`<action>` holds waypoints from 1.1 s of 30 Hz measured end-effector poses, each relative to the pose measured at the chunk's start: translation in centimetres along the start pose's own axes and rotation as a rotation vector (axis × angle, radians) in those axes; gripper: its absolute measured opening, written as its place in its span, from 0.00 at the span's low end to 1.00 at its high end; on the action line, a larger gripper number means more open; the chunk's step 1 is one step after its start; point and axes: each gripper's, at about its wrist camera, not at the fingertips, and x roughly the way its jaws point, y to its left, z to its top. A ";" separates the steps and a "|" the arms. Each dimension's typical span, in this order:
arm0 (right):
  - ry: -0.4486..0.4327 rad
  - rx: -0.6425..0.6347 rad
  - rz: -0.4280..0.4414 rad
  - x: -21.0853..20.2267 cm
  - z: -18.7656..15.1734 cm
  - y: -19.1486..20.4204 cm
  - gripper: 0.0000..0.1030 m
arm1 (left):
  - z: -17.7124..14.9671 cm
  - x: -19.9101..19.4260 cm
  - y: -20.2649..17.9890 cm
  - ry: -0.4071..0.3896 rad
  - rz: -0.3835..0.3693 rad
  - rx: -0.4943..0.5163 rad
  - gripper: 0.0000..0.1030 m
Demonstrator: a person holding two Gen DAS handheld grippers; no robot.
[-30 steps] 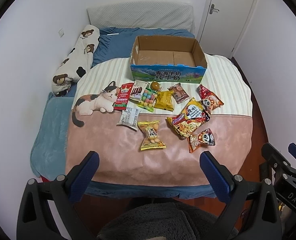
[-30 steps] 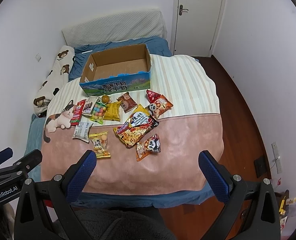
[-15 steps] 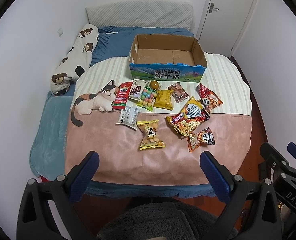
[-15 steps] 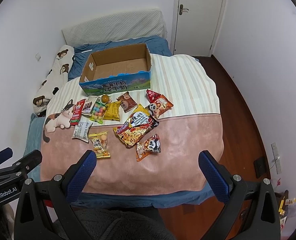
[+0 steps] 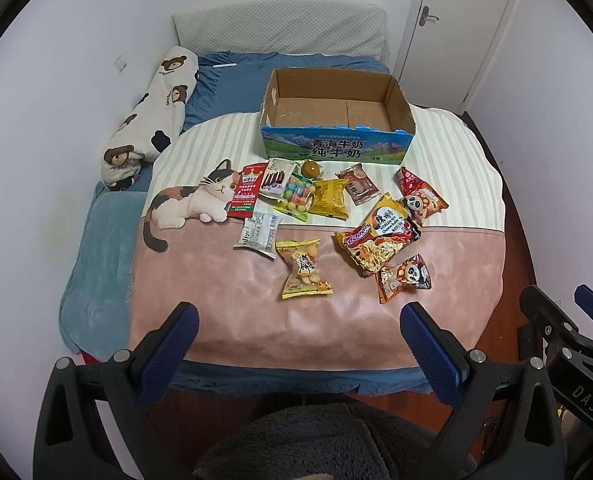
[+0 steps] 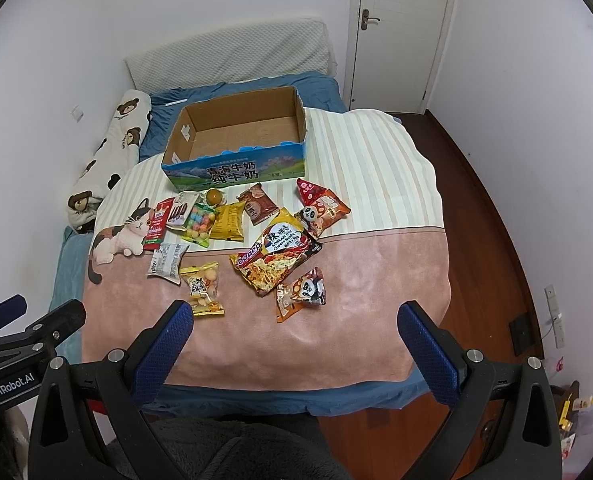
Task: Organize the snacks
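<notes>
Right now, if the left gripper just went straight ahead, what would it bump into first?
Probably the yellow snack bag. The open left gripper points at it, with only bare blanket between. Depth is hard to judge here.

An open brown cardboard box with a blue printed front (image 6: 236, 136) sits on the pink and cream striped bed blanket (image 6: 376, 248). Colourful snack packets, among them a large orange noodle bag (image 6: 276, 256), lie scattered before it. The right gripper (image 6: 296, 344) hovers near, jaws spread wide.
</notes>
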 end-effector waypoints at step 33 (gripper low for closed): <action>-0.007 -0.001 0.002 0.1 0.2 0.4 1.00 | 0.1 0.3 -0.1 0.005 -0.006 -0.007 1.00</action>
